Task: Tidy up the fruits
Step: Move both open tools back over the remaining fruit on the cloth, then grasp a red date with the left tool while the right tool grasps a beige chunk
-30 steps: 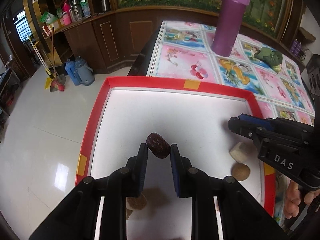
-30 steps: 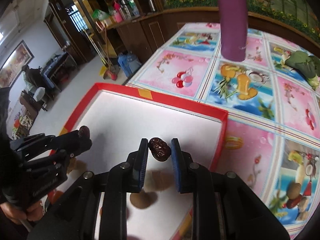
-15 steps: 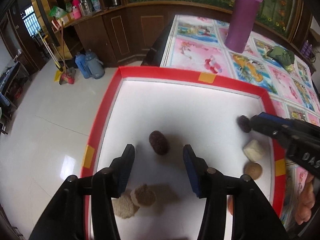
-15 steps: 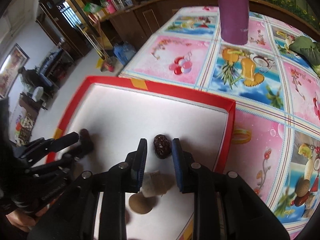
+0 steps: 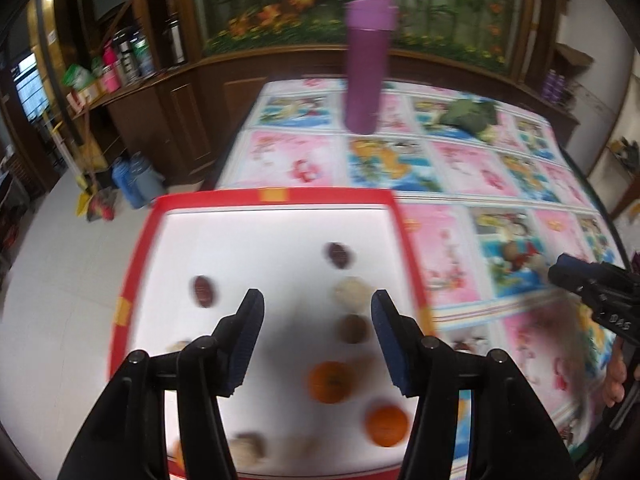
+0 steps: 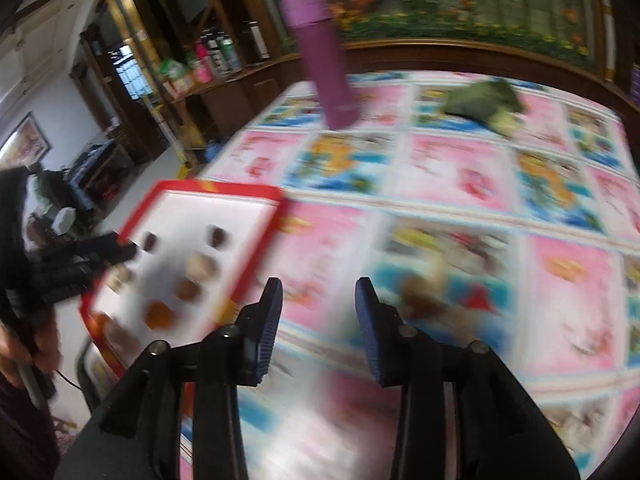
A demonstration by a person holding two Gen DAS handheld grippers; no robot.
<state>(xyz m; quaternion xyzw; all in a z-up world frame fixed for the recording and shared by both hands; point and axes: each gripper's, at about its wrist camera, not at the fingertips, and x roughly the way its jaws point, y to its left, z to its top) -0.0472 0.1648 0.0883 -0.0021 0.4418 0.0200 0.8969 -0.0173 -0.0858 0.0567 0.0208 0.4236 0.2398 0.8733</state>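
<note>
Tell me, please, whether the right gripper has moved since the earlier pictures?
Yes. The right gripper, opening and empty, has shifted right, off the red-rimmed white tray and over the colourful patterned tablecloth.

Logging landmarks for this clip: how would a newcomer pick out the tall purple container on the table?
Start at the table's picture-printed cloth, beyond the red-rimmed white tray. The purple container stands upright near the far edge. It is the only tall thing there; the dark green bundle beside it lies low.

A lived-in home room. Dark wooden cabinets (image 5: 180, 120) hold bottles and thermoses (image 5: 124, 64), a broom (image 5: 86, 184) and water jugs (image 5: 136, 184) stand on the white tiled floor (image 5: 52, 272), and a fruit-print cloth (image 5: 460, 168) covers the bench beside a large fish tank (image 5: 440, 4).
</note>
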